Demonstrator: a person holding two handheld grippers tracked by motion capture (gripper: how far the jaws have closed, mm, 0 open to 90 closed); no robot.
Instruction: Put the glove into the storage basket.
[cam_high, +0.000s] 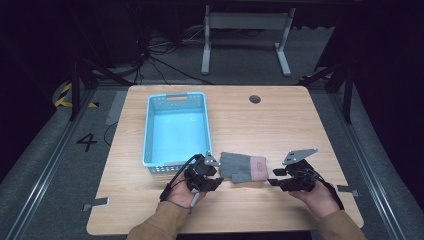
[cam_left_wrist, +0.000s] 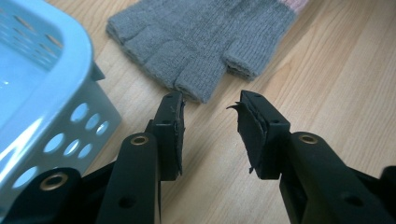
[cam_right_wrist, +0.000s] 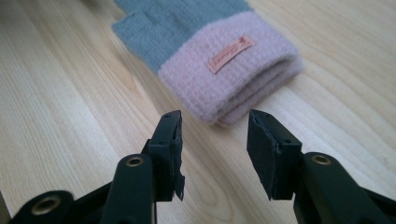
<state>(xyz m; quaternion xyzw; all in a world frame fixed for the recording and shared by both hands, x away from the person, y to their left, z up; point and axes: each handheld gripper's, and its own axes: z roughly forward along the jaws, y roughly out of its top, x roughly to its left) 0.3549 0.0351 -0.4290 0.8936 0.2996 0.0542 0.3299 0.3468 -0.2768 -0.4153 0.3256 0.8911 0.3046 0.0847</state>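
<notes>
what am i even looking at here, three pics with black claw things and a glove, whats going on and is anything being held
There is no machine here: a person at a wooden table holds a hand-held gripper in each hand. The high view looks down from above the person's side. In it the left gripper is at the left and the right gripper at the right.

The other two pictures come from small cameras riding on the grippers, looking out along their own black fingers.

On the table lie a grey fingerless glove with a pink cuff, and a light blue perforated basket beside the left gripper.

Nothing is held. Both grippers are open. The left one points at the glove's finger end, with one tip right at the knit; the right one points at the cuff, just short of it.
</notes>
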